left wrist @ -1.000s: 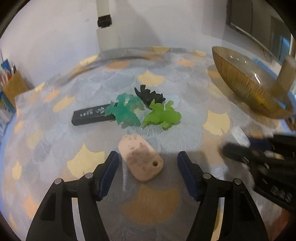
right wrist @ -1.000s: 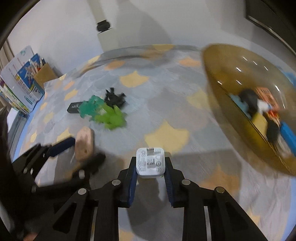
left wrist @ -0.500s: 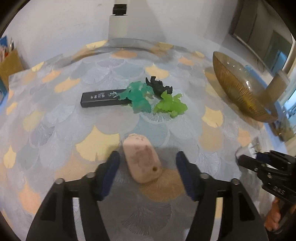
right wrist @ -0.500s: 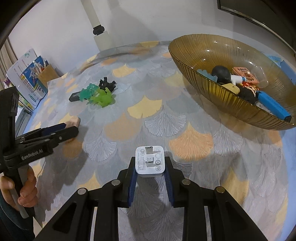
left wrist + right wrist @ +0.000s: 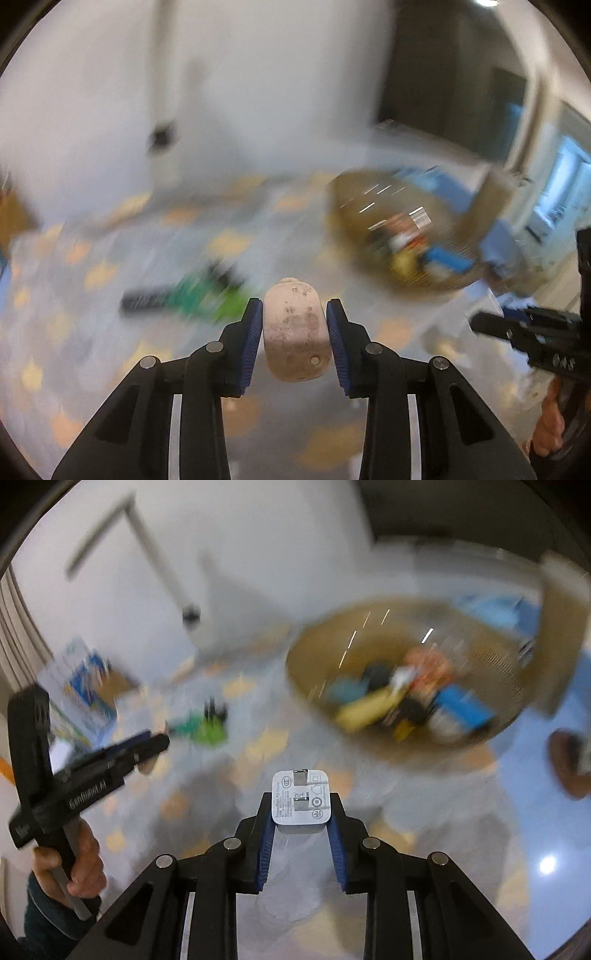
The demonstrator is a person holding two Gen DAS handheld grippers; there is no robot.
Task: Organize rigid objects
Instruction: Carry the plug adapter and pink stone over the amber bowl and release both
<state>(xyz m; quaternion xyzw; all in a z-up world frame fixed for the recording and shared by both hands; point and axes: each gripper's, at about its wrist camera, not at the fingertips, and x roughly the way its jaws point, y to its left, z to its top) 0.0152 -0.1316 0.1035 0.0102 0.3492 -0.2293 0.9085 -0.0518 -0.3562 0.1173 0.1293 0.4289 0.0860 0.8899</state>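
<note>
black grippers [image 5: 294, 332], blue pads [image 5: 266, 836]

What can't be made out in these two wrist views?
- Bowl contents: motion blur smears them in both views; only colour patches show.
- Green toys and the dark bar beside them: blurred, shapes unreadable.
- Stone underside: hidden by the left gripper.
- Charger body: hidden between the right gripper pads; label print too small.

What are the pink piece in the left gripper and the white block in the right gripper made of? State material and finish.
Pink piece: looks like stone or unglazed ceramic, matte, with mottled dark stains and a small hole.
White block: probably smooth moulded plastic, with printed markings and metal prongs; likely a charger plug.
</note>
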